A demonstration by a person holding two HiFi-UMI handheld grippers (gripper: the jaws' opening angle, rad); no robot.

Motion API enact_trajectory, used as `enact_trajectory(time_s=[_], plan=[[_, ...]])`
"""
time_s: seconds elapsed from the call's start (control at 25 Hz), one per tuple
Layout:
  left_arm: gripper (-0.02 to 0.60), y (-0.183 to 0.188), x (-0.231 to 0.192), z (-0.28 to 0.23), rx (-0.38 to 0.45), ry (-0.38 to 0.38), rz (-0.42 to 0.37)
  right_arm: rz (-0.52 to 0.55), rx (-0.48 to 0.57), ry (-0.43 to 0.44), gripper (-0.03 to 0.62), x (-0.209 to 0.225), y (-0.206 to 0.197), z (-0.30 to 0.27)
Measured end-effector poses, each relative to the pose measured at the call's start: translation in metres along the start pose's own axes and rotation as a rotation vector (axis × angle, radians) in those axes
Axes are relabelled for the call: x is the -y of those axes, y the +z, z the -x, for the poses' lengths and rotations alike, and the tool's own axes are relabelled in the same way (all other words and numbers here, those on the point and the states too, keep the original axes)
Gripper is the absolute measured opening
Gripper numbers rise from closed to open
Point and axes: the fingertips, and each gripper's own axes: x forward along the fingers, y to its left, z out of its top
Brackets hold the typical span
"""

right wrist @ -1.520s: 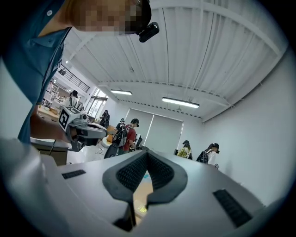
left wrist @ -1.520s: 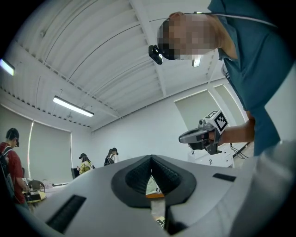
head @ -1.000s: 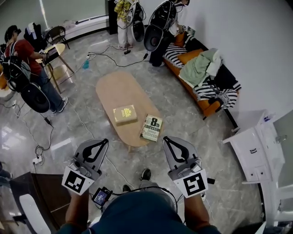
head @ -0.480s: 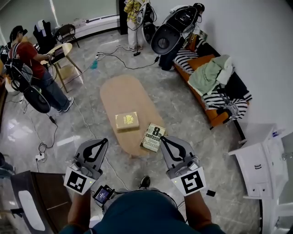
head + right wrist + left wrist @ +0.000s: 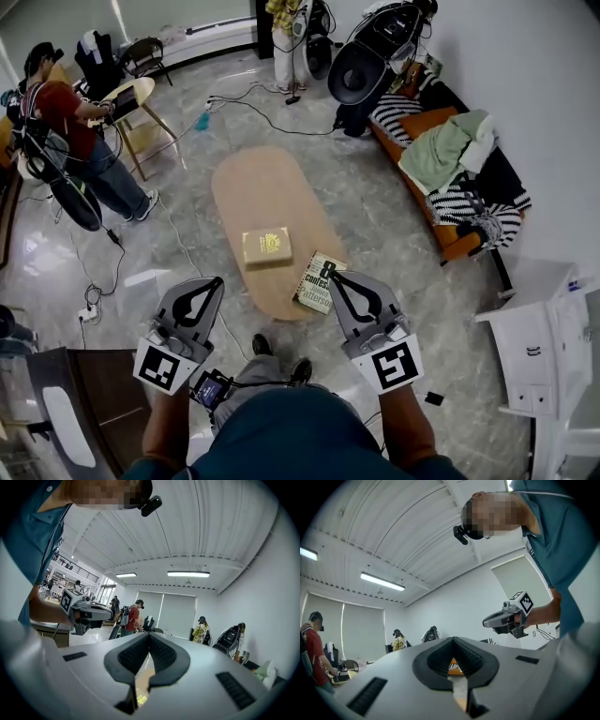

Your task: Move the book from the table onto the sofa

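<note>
We hold our left gripper (image 5: 218,279) and right gripper (image 5: 330,274) pinched together, both empty. The paperback book (image 5: 314,286) lies on the desk's (image 5: 258,187) near end, just ahead of the right gripper, long axis pointing away from us.

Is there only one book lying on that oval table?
No, two lie on the table: a yellow book near the middle and a printed book at its near edge.

A red-shirted person (image 5: 58,111) stands at a small table (image 5: 129,92) (white cabinet (image 5: 536,345) opposite).
</note>
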Motion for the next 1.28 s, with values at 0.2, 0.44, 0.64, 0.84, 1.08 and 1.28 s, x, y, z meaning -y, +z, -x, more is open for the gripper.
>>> enact_trajectory(time_s=[0.2, 0.44, 0.64, 0.84, 1.08, 1.28], plan=[[0.003, -0.015, -0.031, -0.018, 0.011, -0.025, 0.019, 0.007, -0.012, -0.026, 0.014, 0.01, -0.005, -0.03], [0.003, -0.031, -0.076, -0.03, 0.038, -0.063, 0.046, 0.035, -0.054, -0.072, 0.014, 0.014, -0.009, -0.071], [0.003, -0.05, -0.102, -0.045, 0.04, -0.109, 0.065, 0.037, -0.073, -0.107, 0.014, 0.019, -0.02, -0.101], [0.003, -0.064, -0.115, -0.061, 0.031, -0.118, 0.1, 0.012, -0.103, -0.109, 0.014, 0.027, -0.037, -0.121], [0.004, -0.084, -0.127, -0.1, -0.015, -0.105, 0.106, -0.026, -0.118, -0.093, 0.014, 0.063, -0.062, -0.144], [0.004, -0.096, -0.135, -0.132, -0.049, -0.054, 0.113, -0.066, -0.112, -0.057, 0.015, 0.094, -0.087, -0.162]])
